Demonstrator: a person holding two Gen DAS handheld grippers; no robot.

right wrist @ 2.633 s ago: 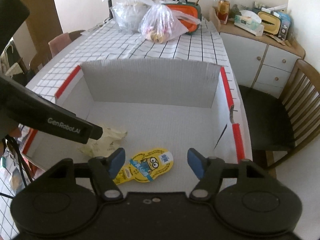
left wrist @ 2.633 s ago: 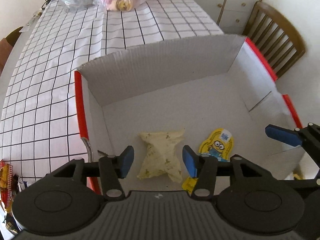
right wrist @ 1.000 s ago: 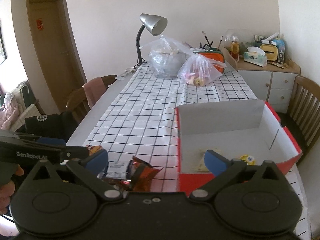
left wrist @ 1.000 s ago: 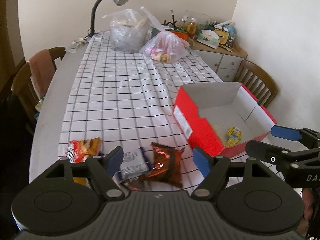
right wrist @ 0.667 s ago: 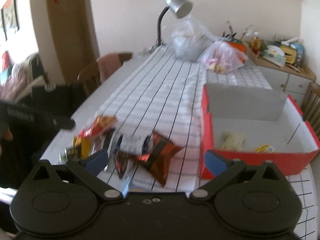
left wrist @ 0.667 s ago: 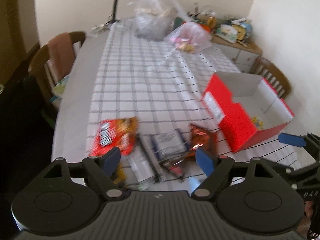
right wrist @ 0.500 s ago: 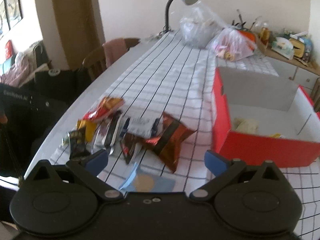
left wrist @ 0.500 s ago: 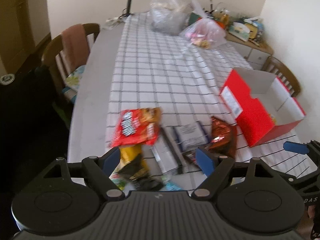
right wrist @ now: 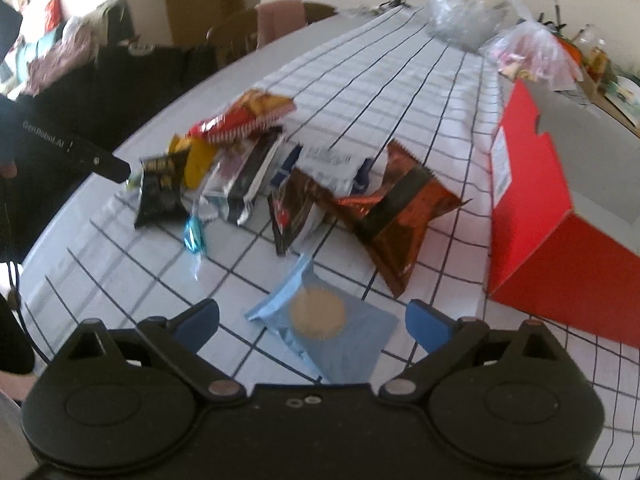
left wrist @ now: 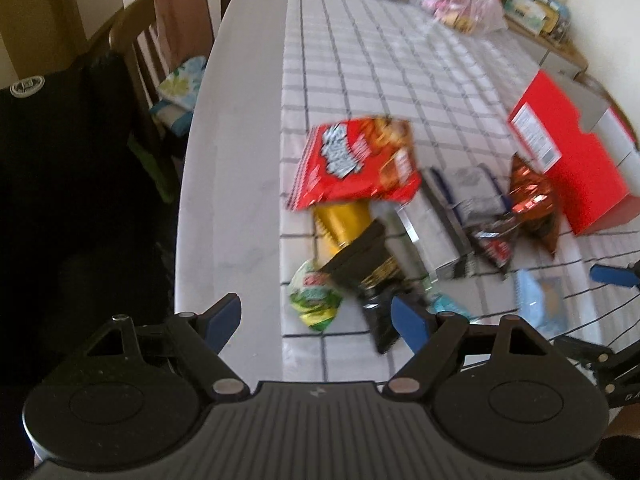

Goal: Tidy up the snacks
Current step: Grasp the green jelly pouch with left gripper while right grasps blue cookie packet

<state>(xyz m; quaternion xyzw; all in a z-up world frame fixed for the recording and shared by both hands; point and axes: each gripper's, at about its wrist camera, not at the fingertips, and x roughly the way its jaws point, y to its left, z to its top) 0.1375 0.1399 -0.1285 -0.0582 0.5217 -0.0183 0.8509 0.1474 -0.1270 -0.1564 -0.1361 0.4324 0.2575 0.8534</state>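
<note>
A pile of snack packets lies on the checked tablecloth: a red chip bag (left wrist: 356, 160), a yellow packet (left wrist: 340, 220), a black packet (left wrist: 368, 268), a small green packet (left wrist: 316, 300) and a copper-brown bag (right wrist: 396, 208). To the right of them stands the red box (right wrist: 532, 208), open at the top. My left gripper (left wrist: 316, 318) hangs open above the green packet, gripping nothing. My right gripper (right wrist: 312, 322) has its jaws wide and closing, with a light blue cookie packet (right wrist: 328, 328) lying between them on the cloth; the pads stand clear of it.
The table's bare grey left edge (left wrist: 224, 184) is close to the pile. A chair with a pink cloth (left wrist: 180, 32) stands beyond it. Plastic bags (right wrist: 460, 12) sit at the far end, and a sideboard (left wrist: 556, 44) stands at the right.
Both grippers have come away from the box, swung left over the snack pile and sunk toward it. The packets now look much nearer in both views.
</note>
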